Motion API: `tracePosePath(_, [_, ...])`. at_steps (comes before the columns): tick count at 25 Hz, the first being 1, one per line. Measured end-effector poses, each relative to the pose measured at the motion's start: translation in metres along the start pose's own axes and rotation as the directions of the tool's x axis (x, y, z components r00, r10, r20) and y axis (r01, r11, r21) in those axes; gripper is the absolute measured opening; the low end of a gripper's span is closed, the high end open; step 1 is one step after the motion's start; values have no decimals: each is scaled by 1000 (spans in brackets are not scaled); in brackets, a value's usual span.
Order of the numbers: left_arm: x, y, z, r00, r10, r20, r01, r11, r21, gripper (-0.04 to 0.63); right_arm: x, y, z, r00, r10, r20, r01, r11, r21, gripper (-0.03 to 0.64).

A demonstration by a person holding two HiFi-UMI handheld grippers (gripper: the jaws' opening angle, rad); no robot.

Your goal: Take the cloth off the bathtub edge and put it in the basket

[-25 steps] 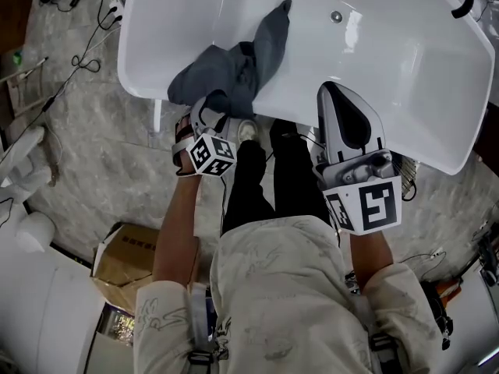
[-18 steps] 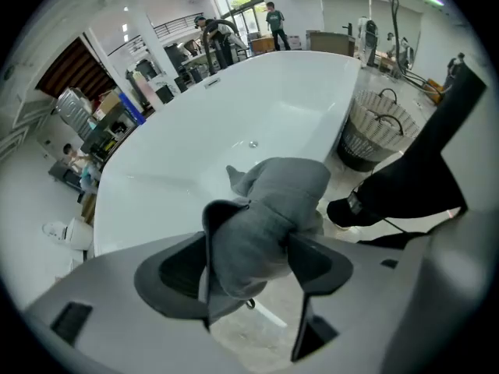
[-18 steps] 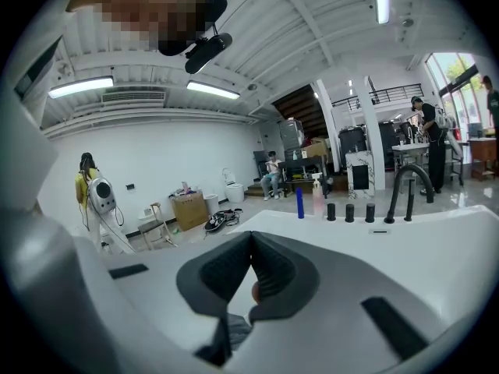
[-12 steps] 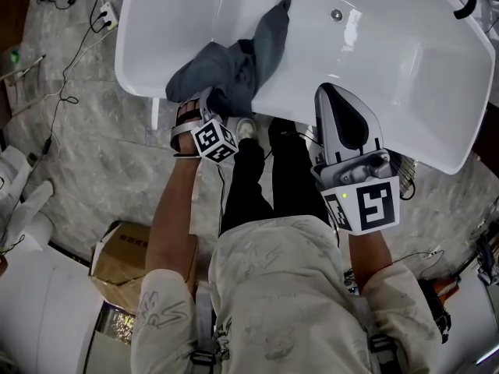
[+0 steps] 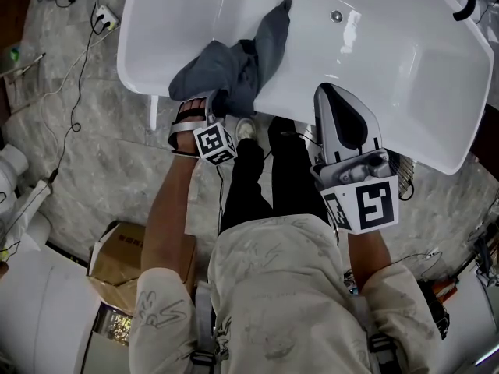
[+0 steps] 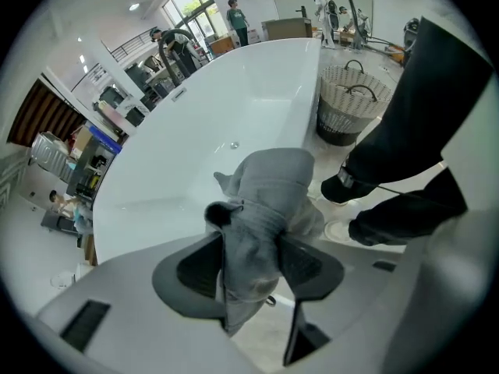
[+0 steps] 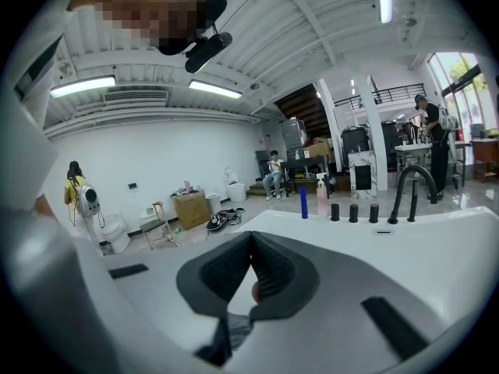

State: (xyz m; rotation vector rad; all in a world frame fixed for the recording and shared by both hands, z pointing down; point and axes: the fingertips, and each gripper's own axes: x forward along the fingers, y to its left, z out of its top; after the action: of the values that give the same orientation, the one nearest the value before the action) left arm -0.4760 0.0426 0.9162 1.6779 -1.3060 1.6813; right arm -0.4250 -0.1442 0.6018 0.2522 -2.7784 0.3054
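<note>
Cloth (image 5: 234,67): draped on bathtub edge (image 5: 312,101). L tool (image 6: 251,259): jaws just closed in, clamped on cloth fold. R tool (image 7: 249,275): jaws together, empty. Rec: lift straight up, clear edge, then swing to basket (image 6: 351,100).

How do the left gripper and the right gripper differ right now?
The left gripper's jaws have just been closing and pinch the cloth; the right gripper is shut on nothing. The left gripper points steeply down, the right gripper nearly level. Both hover by the bathtub.
</note>
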Motion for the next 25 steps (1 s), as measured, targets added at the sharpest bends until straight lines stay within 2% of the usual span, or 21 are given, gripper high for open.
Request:
tracePosePath(4, [-13,-6,1,999,13,33,-12,1000,-29,166,-4,2,1,1000,-6,7,6,1000,2,-12])
tracePosePath(6, [-21,-8,0,998,25,56,-20,996,-86,74,-4,5,4,1000,-6,11,6,1000,2,-12])
tracePosePath(7, [-23,-8,-1,998,34,58,-27,992,-123,57,-3,7,6,1000,-4,13,4,1000,1,-12])
tracePosePath(11, [-24,-1,-4,998,44,43,-31,965,-260,53,0,15,15,1000,7,22,-7,1000,-12,-12])
tracePosePath(13, [-26,0,-3,998,34,57,-13,942,-337,51,-2,18,17,1000,7,22,-6,1000,-16,-12])
tracePosePath(17, [-38,4,0,995,34,90,14,873,-488,49,-7,23,22,1000,5,24,-5,1000,-17,-12])
tracePosePath(25, [-72,21,8,978,134,159,0,765,-644,46,-13,33,37,999,5,43,-3,999,-36,-12])
